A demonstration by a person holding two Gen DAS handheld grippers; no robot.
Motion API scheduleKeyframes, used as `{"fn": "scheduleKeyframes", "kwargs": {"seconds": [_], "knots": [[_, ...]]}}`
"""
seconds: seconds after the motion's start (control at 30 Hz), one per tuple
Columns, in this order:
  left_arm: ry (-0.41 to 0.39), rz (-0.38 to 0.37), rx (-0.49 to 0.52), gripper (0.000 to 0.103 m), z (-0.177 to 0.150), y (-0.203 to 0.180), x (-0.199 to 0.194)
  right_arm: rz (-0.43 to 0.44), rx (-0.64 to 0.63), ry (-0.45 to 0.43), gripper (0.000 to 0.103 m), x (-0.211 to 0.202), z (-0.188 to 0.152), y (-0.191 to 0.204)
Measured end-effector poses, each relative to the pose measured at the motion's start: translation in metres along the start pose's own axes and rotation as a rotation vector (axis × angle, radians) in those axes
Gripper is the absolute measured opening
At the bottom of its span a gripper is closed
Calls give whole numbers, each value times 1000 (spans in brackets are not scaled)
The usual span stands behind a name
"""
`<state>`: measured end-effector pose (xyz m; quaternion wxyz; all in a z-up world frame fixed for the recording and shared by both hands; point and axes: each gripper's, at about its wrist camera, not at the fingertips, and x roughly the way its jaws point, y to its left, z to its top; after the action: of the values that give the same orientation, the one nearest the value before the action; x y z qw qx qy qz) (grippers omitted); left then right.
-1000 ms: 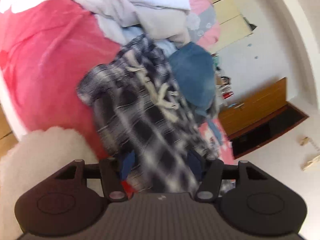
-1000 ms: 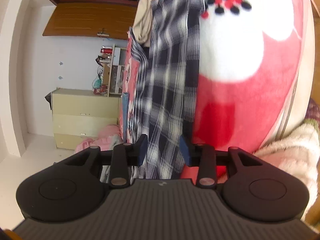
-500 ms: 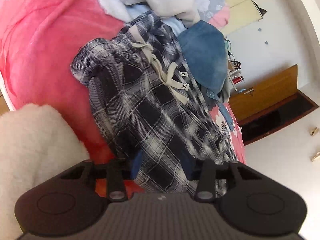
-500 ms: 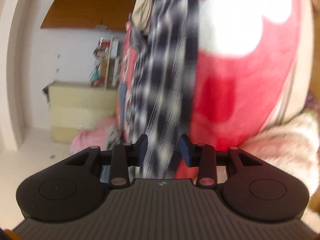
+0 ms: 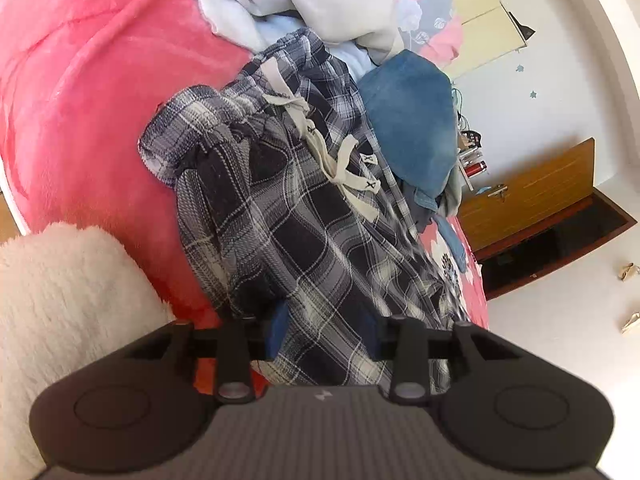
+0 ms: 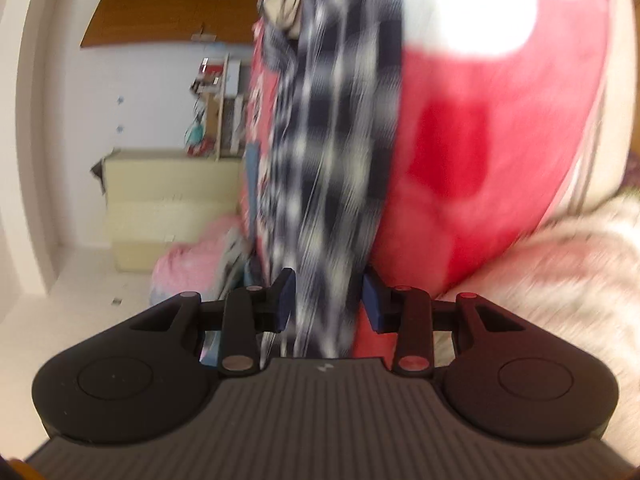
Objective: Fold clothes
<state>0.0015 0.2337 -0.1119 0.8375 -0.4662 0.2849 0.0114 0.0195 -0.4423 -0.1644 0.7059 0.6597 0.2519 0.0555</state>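
Observation:
Dark blue and white plaid trousers [image 5: 296,216] with a cream drawstring [image 5: 340,160] lie on a red blanket [image 5: 80,100]. My left gripper [image 5: 324,332] has its blue pads on either side of the trousers' cloth, which runs between them. In the right wrist view the same plaid trousers [image 6: 332,168] stretch away, blurred. My right gripper [image 6: 330,300] holds their near end between its blue pads.
A pile of pale clothes [image 5: 312,4] and a blue garment [image 5: 412,120] lie beyond the trousers. A fluffy cream rug [image 5: 60,300] is at the near left. A wooden cabinet [image 5: 532,192] and cream drawers [image 6: 168,200] stand by the white wall.
Both grippers have pulled along the trousers, drawing the cloth closer. The waistband now lies nearer in the left view. The right view has become blurred from motion.

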Motion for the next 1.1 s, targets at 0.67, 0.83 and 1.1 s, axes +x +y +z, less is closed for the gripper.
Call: {"fn": "scheduleKeyframes", "kwargs": {"seconds": [0.67, 0.83, 1.1], "knots": [[-102, 0, 83, 8, 26, -15, -28, 46, -286, -25, 2, 42, -1, 89], [-23, 1, 59, 35, 4, -1, -37, 29, -241, -13, 2, 43, 1, 73], [176, -74, 102, 55, -46, -13, -3, 54, -189, -20, 2, 36, 6, 60]]}}
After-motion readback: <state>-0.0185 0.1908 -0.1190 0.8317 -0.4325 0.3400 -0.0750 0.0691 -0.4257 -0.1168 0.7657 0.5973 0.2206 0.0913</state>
